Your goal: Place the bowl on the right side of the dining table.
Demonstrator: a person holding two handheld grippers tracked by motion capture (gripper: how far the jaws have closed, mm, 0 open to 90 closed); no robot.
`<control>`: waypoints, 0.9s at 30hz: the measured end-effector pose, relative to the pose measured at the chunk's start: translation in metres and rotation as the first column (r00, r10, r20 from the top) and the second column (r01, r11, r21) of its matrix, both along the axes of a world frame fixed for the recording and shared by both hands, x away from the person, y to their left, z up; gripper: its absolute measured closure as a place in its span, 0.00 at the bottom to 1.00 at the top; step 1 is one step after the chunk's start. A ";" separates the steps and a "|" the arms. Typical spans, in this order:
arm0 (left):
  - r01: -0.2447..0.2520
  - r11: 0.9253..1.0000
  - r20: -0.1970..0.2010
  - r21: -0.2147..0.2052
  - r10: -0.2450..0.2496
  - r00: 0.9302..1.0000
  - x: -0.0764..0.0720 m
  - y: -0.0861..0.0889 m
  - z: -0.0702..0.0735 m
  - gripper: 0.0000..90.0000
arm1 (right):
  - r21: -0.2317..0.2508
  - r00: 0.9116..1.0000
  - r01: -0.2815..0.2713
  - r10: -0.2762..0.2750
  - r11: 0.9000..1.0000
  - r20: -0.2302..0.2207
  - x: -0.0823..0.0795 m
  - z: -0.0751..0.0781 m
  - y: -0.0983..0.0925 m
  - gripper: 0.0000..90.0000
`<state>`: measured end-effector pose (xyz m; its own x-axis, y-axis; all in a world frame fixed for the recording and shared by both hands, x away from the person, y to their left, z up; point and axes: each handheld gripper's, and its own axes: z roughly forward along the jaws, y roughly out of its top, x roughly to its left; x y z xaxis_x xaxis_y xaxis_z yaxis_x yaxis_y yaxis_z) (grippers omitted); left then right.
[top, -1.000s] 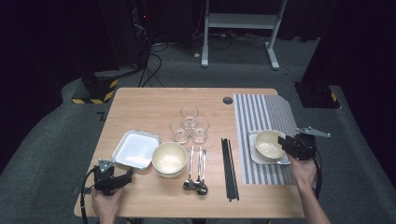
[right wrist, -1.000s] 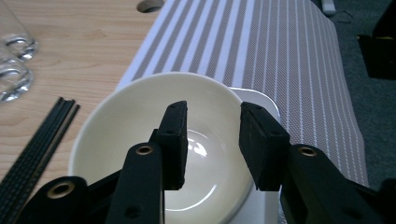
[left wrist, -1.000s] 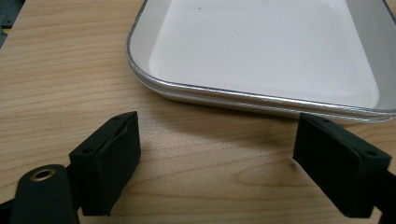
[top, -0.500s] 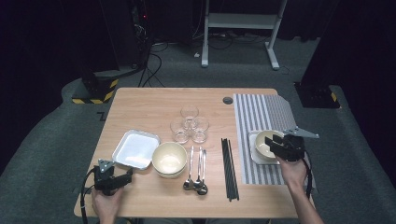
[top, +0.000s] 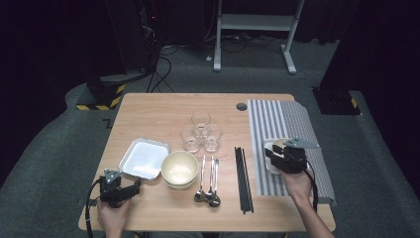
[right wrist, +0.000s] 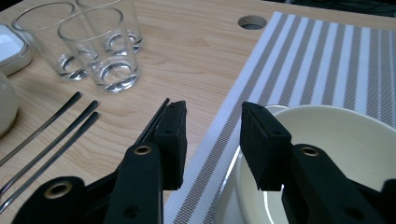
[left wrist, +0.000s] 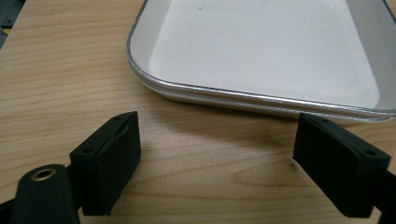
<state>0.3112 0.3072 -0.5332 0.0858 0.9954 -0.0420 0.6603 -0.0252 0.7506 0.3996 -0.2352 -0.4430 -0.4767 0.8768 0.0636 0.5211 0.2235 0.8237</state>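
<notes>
My right gripper (top: pixel 277 153) hovers over a cream bowl (right wrist: pixel 336 144) that sits on a white plate (right wrist: pixel 229 196) on the striped placemat (top: pixel 282 119). In the right gripper view its jaws (right wrist: pixel 212 126) stand partly open and have just been closing a little. The plate's left rim and the mat show in the gap, and no pad presses on anything. My left gripper (top: pixel 134 186) rests near the table's front left corner. Its jaws (left wrist: pixel 215 154) are wide open on bare wood, just short of a white rectangular tray (left wrist: pixel 266 51).
A second cream bowl (top: pixel 180 168) sits beside the tray (top: pixel 143 158). Three empty glasses (top: pixel 200 131) stand mid-table, with spoons (top: pixel 208 181) in front of them and black chopsticks (top: pixel 242 178) along the mat's left edge. A round cable hole (top: pixel 241 106) is at the back.
My right gripper has slid leftward, from the bowl's right side to over the bowl, and now covers most of it. The left gripper has stayed put.
</notes>
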 end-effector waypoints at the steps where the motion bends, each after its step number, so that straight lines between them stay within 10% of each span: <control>1: 0.000 1.000 0.000 0.000 0.000 1.000 0.000 0.000 0.000 0.17 | -0.002 1.000 -0.005 0.005 1.000 0.002 0.000 -0.001 0.003 0.69; 27: -0.002 1.000 0.001 -0.001 0.002 1.000 0.000 0.000 0.000 0.18 | -0.001 0.987 -0.134 0.134 0.991 -0.094 -0.003 -0.042 0.063 0.68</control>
